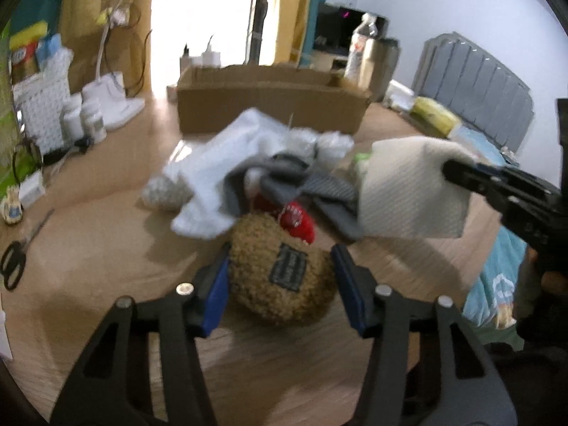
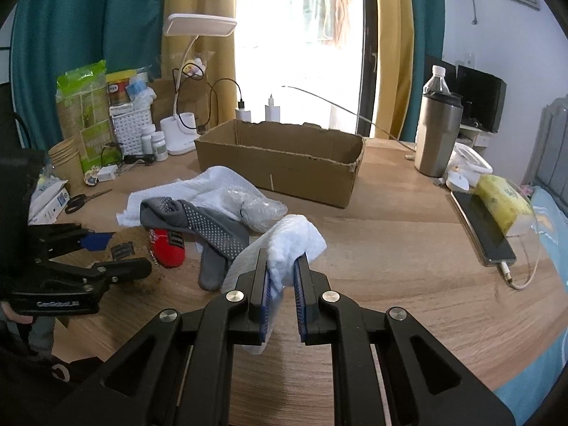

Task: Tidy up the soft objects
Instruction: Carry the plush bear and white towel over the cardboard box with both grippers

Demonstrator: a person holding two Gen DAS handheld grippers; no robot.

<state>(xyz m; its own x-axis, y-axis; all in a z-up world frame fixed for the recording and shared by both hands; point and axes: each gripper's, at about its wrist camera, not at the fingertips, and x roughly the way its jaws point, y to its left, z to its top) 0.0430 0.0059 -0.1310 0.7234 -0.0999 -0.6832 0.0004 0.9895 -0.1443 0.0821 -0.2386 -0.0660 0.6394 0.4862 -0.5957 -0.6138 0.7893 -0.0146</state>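
Observation:
A brown fuzzy plush toy (image 1: 284, 284) with a dark label lies on the wooden table, and my left gripper (image 1: 282, 254) has its blue pads against both sides of it. From the right wrist view this gripper (image 2: 106, 254) comes in from the left. My right gripper (image 2: 282, 273) is shut on a white cloth (image 2: 294, 238), lifted off the table; the left wrist view shows it as a hanging cloth (image 1: 408, 191). Behind the plush lies a heap: grey dotted socks (image 2: 198, 216), a red item (image 2: 168, 248), a white towel (image 2: 198, 188) and bubble wrap (image 2: 259, 209). An open cardboard box (image 2: 284, 163) stands further back.
Scissors (image 2: 80, 200) lie at the left edge by paper cups (image 2: 65, 159), pill bottles (image 2: 158, 145) and a desk lamp (image 2: 177, 142). On the right are a steel tumbler (image 2: 438, 131), a phone on its cable (image 2: 479, 227) and a yellow tissue pack (image 2: 504, 202).

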